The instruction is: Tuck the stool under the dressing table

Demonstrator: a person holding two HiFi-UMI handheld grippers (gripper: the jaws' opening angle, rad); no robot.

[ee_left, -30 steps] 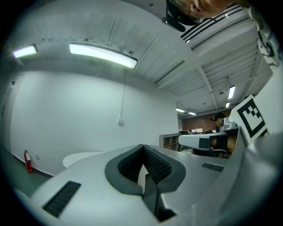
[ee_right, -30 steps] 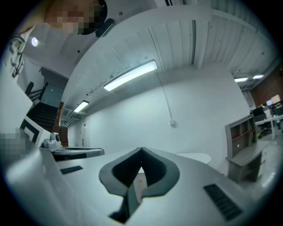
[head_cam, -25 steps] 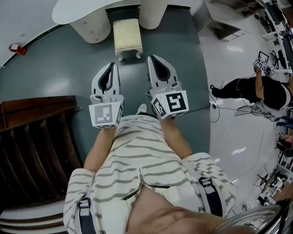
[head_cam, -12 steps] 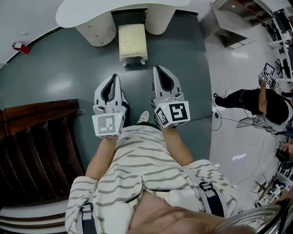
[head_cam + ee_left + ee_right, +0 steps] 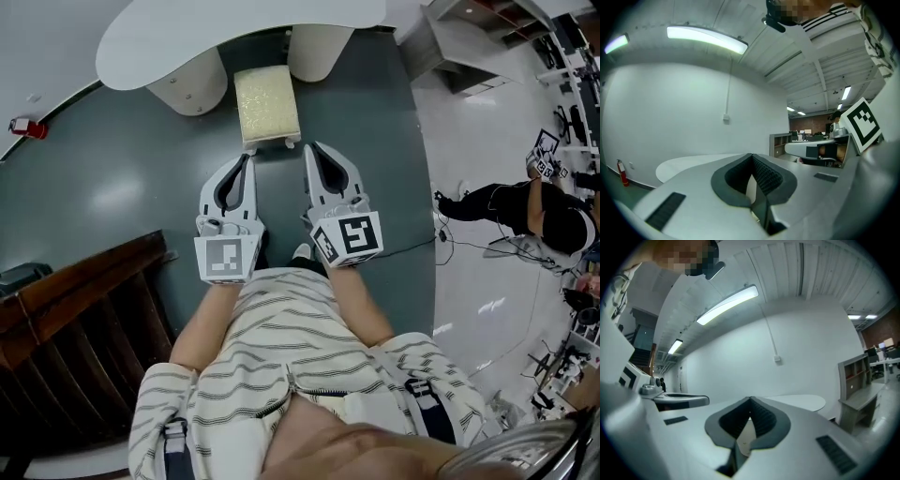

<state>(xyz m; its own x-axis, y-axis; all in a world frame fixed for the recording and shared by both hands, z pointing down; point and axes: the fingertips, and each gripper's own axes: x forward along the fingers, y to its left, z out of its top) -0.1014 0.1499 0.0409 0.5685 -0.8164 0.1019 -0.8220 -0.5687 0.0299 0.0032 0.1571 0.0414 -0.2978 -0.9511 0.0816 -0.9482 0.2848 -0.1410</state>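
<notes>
The stool (image 5: pixel 267 101), with a cream cushion and white legs, stands on the grey floor between the two pedestals of the white dressing table (image 5: pixel 187 37). Its far end lies at the tabletop's edge. My left gripper (image 5: pixel 248 159) is shut and empty, its tip right at the stool's near left corner. My right gripper (image 5: pixel 308 149) is likewise shut and empty, just off the near right corner. I cannot tell whether either tip touches the stool. Both point almost level. Over the shut left gripper (image 5: pixel 751 157) and the shut right gripper (image 5: pixel 749 400) only the tabletop (image 5: pixel 689 164) (image 5: pixel 801 401) shows.
A dark wooden staircase (image 5: pixel 75 309) fills the lower left. A red fire extinguisher (image 5: pixel 26 127) sits by the far wall. On the right are a grey shelf unit (image 5: pixel 469 47), a floor cable (image 5: pixel 450 246) and another person (image 5: pixel 544 192). My shoe (image 5: pixel 302 251) shows below the grippers.
Both grippers have moved forward together, from well short of the stool to its near edge. Their jaws stayed shut. The stool still stands between the pedestals.
</notes>
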